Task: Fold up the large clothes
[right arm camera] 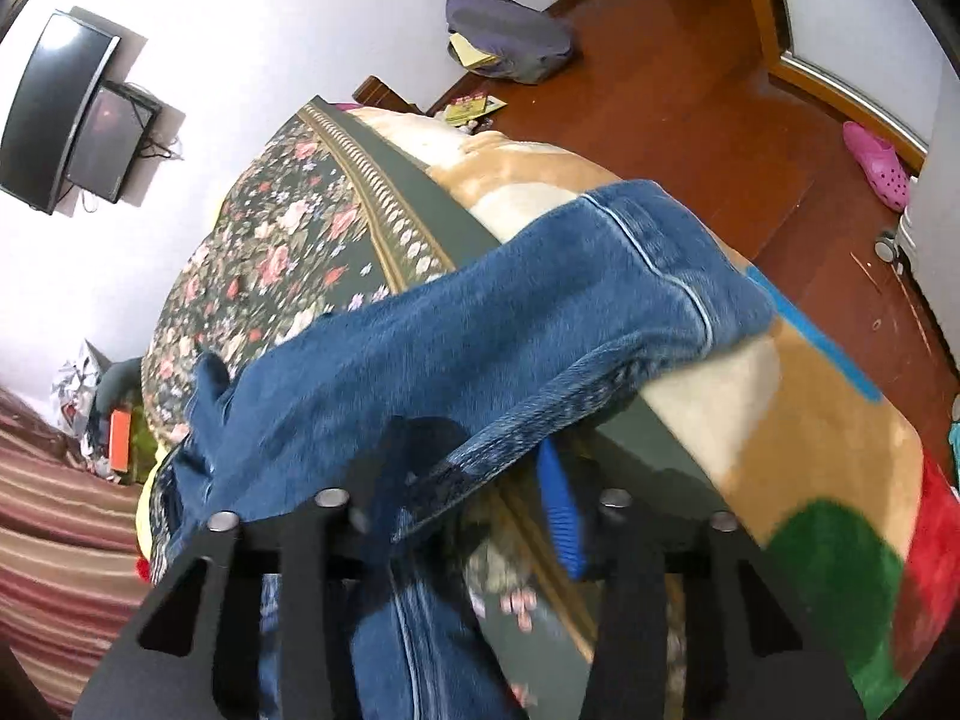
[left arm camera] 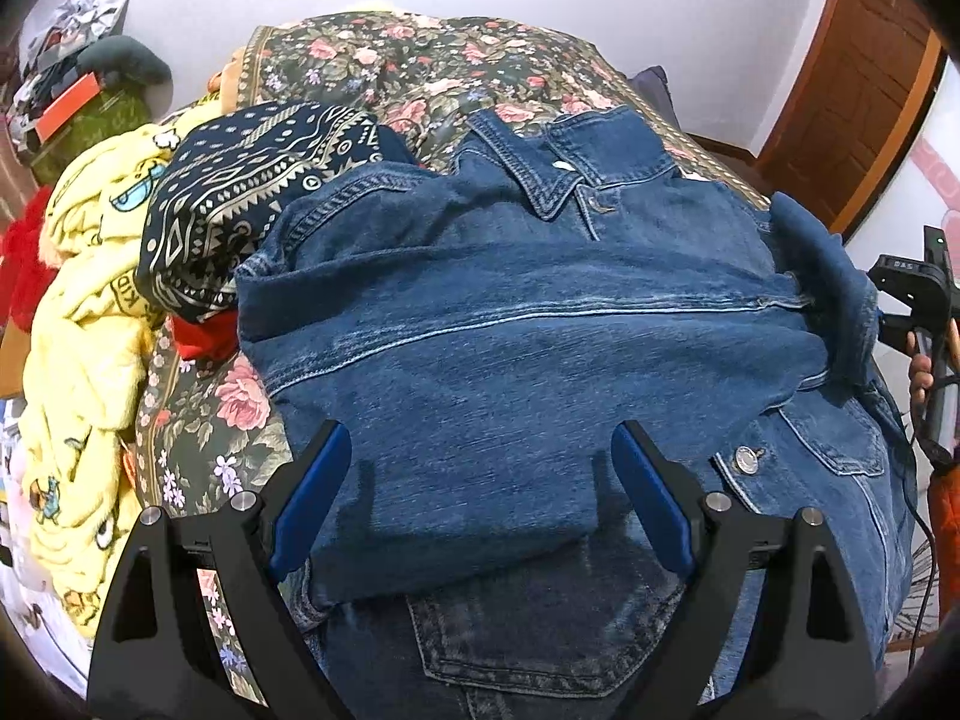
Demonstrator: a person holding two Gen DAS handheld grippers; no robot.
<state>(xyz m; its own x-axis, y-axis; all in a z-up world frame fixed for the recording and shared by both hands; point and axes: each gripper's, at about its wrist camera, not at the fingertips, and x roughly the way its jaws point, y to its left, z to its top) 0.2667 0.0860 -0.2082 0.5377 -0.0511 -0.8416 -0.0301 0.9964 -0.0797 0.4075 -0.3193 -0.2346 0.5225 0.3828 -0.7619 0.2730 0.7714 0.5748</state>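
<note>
A blue denim jacket (left arm camera: 510, 300) lies collar-away on the floral bedspread (left arm camera: 420, 60), partly over a pair of jeans (left arm camera: 540, 636) whose back pocket shows near me. My left gripper (left arm camera: 480, 438) hovers open just above the jacket's folded near part, nothing between its blue pads (left arm camera: 312, 498). The jacket's right sleeve (left arm camera: 834, 276) stands lifted at the bed's right side. In the right wrist view that sleeve (right arm camera: 510, 324) drapes across my right gripper (right arm camera: 480, 456), which is shut on its hemmed edge; denim hides the left finger, while the right pad (right arm camera: 561, 516) shows.
A navy patterned cloth (left arm camera: 252, 198), a yellow cartoon blanket (left arm camera: 84, 312) and a red item (left arm camera: 204, 339) are piled at the left. A hand (left arm camera: 918, 372) holds the right tool at the bed's right edge. A plush blanket (right arm camera: 780, 450) hangs over that side; wooden floor (right arm camera: 690, 90) beyond.
</note>
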